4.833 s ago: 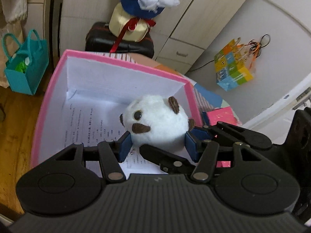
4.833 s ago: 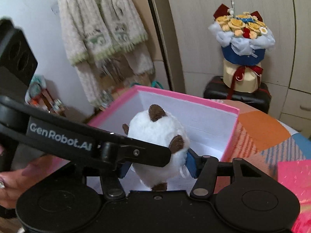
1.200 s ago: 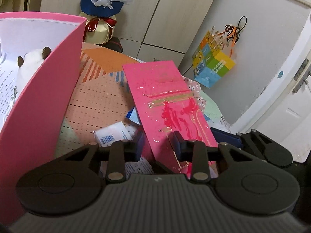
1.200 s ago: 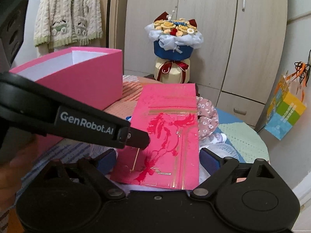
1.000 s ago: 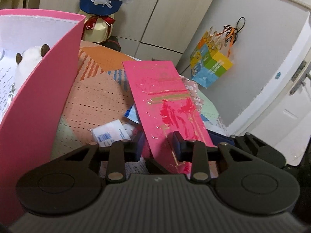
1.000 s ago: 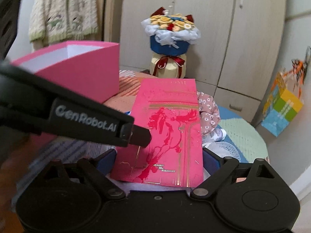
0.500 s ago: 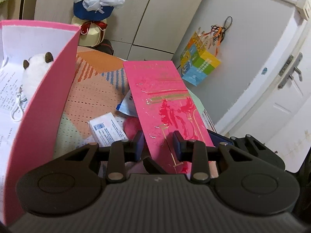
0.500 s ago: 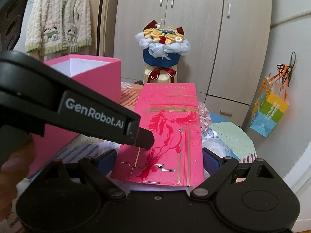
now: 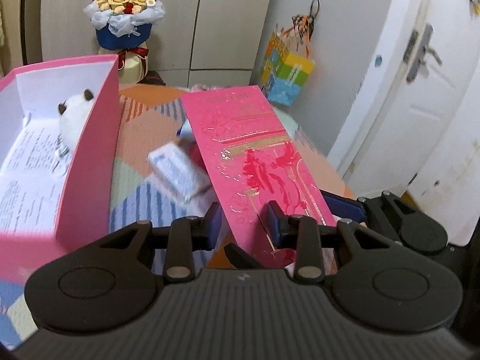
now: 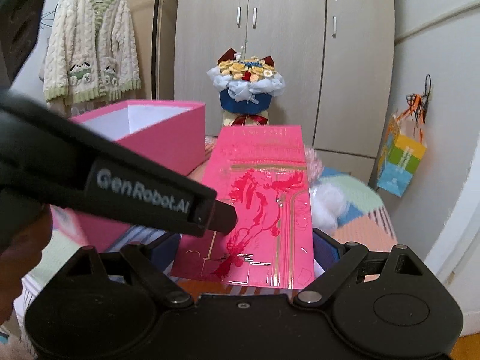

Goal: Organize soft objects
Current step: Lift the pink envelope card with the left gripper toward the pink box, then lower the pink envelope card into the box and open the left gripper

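A flat pink lid with a red and gold horse print is held off the table by both grippers. My left gripper is shut on the lid's near left edge, one pad above and one below. Its finger crosses the right wrist view. My right gripper spans the lid across its width, with a pad pressed on each long side. A white plush with brown ears lies in the open pink box at the left. Another white fluffy toy rests on the table right of the lid.
A tissue packet lies on the patchwork tablecloth between box and lid. Behind the table stands a flower bouquet before grey wardrobes. A colourful bag hangs at the right, a white door beyond it, a cardigan at the left.
Both grippers have travelled together with the lid gripped the same way. The left wrist view now sees further into the pink box, and the tissue packet shows fully beside the lid.
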`<state>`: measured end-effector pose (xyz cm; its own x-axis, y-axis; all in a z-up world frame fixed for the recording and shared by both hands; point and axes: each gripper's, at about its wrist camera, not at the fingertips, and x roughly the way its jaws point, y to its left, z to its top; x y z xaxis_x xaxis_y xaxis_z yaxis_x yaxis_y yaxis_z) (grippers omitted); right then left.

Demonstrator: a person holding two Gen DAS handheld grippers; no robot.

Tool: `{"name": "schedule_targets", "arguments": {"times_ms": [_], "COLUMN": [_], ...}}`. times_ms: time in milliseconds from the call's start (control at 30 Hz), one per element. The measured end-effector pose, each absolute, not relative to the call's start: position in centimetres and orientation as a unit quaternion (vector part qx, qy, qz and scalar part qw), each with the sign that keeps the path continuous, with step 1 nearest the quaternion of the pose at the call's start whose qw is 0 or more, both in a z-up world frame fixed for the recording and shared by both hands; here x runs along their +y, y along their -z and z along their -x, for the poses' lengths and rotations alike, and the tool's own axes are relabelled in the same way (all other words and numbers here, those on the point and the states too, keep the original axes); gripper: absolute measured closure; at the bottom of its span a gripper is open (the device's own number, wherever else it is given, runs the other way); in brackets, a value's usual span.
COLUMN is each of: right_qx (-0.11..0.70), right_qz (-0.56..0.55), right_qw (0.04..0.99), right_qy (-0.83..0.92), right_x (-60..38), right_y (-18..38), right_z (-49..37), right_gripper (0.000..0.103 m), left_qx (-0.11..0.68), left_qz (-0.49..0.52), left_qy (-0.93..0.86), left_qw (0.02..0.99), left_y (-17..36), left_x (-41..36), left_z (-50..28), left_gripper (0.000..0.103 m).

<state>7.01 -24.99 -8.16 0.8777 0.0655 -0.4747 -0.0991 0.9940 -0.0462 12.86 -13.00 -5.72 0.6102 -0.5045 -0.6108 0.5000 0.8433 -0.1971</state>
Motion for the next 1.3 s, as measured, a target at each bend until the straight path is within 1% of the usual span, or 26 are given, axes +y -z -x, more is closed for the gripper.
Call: {"name": "schedule_targets", "arguments": {"times_ms": [133,400,633,767,1033,1200,1300], "right_qx": [0.251,0.246,0.273,0.270,0.255,0.239,0.233], "right_qz": [0.025,0.011,0.021,0.039,0.058,0.061,0.053], "right_qw": [0.967,0.967,0.959,0.957,0.953,0.954,0.954], "right_qy": [-0.047,-0.060,-0.072,-0.099,-0.151,-0.171,-0.183], "right_x": [-24.4,-23.1,-20.3,-17.9,-14.0,-12.0,-11.3], "right_y": [9.0,8.4,5.5,3.5,0.4,-1.0,-1.8], "right_z": [-5.3,-1.7,-0.4,0.0,-0.9,-2.6,-4.4], "right_gripper": [0.009,0.009,0.009,0.009,0.009,0.009,0.009], "left_qx": [0.342,0.336,0.339,0.338,0.339,0.320,0.313], "left_qz": [0.001,-0.029,-0.041,-0.042,-0.023,-0.014,0.011], "left_qy": [0.290,0.320,0.308,0.303,0.284,0.267,0.251], "left_qw": [0.894,0.886,0.888,0.890,0.896,0.909,0.916], "left_y": [6.0,4.9,2.1,0.0,-2.8,-4.0,-4.6], "left_x": [-11.9,-9.7,-6.7,-3.8,1.2,3.4,4.6], "left_z": [-11.4,-7.7,-5.7,-5.2,-6.1,-7.6,-9.3], "left_gripper": [0.072,0.071,0.070,0.070,0.070,0.070,0.070]}}
